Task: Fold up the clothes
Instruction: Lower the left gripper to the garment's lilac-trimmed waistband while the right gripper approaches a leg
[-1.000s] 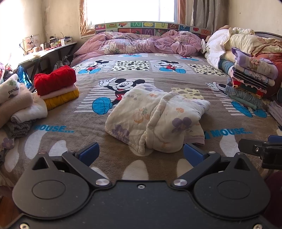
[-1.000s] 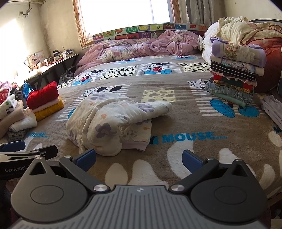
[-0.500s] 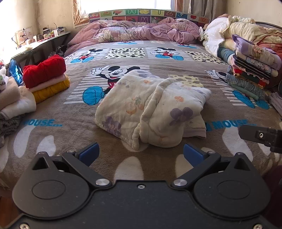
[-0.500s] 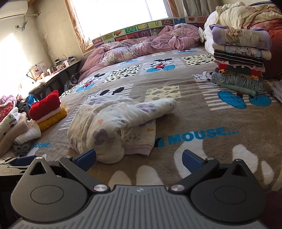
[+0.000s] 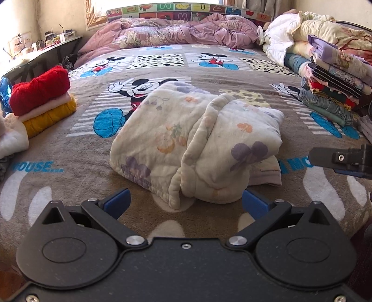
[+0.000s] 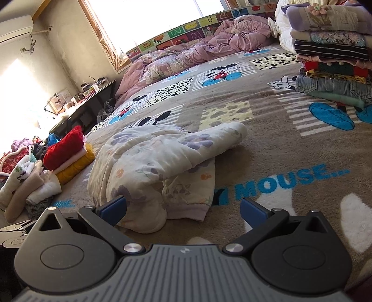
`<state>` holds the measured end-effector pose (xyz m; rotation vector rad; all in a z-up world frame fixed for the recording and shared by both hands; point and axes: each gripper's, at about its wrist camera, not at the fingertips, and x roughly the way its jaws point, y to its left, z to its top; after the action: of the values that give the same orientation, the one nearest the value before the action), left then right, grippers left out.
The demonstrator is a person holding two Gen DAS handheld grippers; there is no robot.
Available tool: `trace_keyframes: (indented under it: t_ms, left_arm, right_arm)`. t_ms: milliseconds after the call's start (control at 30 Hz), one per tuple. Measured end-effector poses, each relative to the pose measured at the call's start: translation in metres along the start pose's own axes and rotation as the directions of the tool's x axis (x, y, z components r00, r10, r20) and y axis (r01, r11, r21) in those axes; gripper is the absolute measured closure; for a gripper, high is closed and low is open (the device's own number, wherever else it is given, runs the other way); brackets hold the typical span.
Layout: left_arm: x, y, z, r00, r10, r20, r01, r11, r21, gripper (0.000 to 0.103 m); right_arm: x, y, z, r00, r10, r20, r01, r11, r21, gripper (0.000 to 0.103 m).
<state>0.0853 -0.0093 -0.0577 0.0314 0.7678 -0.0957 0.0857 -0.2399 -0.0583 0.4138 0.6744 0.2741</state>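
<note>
Two grippers face the bed, and both have their blue-tipped fingers spread wide with nothing between them. The left gripper [image 5: 185, 201] sits low at the near edge of the bed, its fingers [image 5: 117, 201] flanking the near end of the cream floral garment [image 5: 197, 148] without visibly touching it. The right gripper [image 6: 183, 207] is also low and close; its left fingertip [image 6: 115, 205] appears against the garment's near fold, though contact cannot be confirmed, while the other fingertip stands over bare blanket.

That cream floral garment [image 6: 158, 167], padded and printed with purple and orange flowers, lies roughly folded in the middle of the near part of the bed, one rolled section laid across the top and a pale lilac hem showing underneath on the right side. It rests on the brown Mickey Mouse blanket [image 5: 69, 148], which covers the bed.

To the left, near the blanket's edge, stands a small folded pile [image 5: 41, 100] of red, pink and mustard knitwear, with further pale folded pieces just beside it. On the right side rises a taller stack of folded clothes [image 5: 334, 86], denim near its base. A crumpled pink duvet [image 5: 176, 30] lies at the far end against the colourful headboard [image 5: 181, 12]. A desk [image 6: 83, 109] stands along the left wall.
</note>
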Motion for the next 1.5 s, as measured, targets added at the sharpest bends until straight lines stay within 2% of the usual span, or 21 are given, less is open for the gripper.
trace_keyframes:
  t_ms: [100,167,267,433,567,867,1033,1167,1367,1500]
  left_arm:
    - [0.008,0.004,0.004,1.0,-0.009,-0.024,0.009,1.0,-0.015,0.0]
    - [0.009,0.004,0.008,1.0,-0.013,-0.007,0.013,1.0,-0.011,0.0]
    - [0.014,0.003,0.014,1.0,-0.018,0.0,0.018,1.0,0.007,0.0]
    - [0.017,0.001,0.029,0.999,-0.034,0.02,0.034,0.999,0.032,0.0]
    - [0.017,0.001,0.049,0.997,-0.057,0.049,0.055,0.998,0.038,0.0]
    - [0.042,-0.004,0.101,0.997,-0.057,0.057,0.052,0.995,0.089,0.0]
    - [0.067,-0.006,0.13,0.999,-0.049,0.024,0.046,0.99,0.13,0.0]
    - [0.09,-0.008,0.152,0.999,-0.033,-0.005,0.034,0.985,0.167,0.0]
    - [0.126,-0.008,0.187,0.995,-0.055,-0.087,0.07,0.98,0.186,0.002]
    - [0.153,-0.009,0.205,0.982,-0.085,-0.169,0.116,0.976,0.183,0.003]
  right_arm:
    - [0.01,-0.011,0.009,1.0,0.022,-0.002,-0.022,0.999,0.033,0.0]
    - [0.019,-0.016,0.016,0.999,0.036,-0.006,-0.036,0.999,0.031,0.0]
    - [0.032,-0.025,0.027,0.998,0.054,0.02,-0.054,0.998,0.027,0.0]
    - [0.057,-0.052,0.043,0.992,0.105,0.073,-0.112,0.988,0.103,0.0]
    - [0.073,-0.075,0.045,0.979,0.172,0.106,-0.19,0.963,0.193,0.0]
    - [0.096,-0.102,0.048,0.961,0.233,0.147,-0.266,0.926,0.268,0.0]
    - [0.108,-0.116,0.05,0.949,0.269,0.165,-0.31,0.894,0.324,0.003]
    - [0.119,-0.122,0.052,0.95,0.271,0.157,-0.311,0.883,0.353,0.004]
    - [0.132,-0.131,0.054,0.955,0.25,0.162,-0.294,0.88,0.374,0.005]
    - [0.139,-0.139,0.056,0.954,0.243,0.175,-0.294,0.869,0.397,0.005]
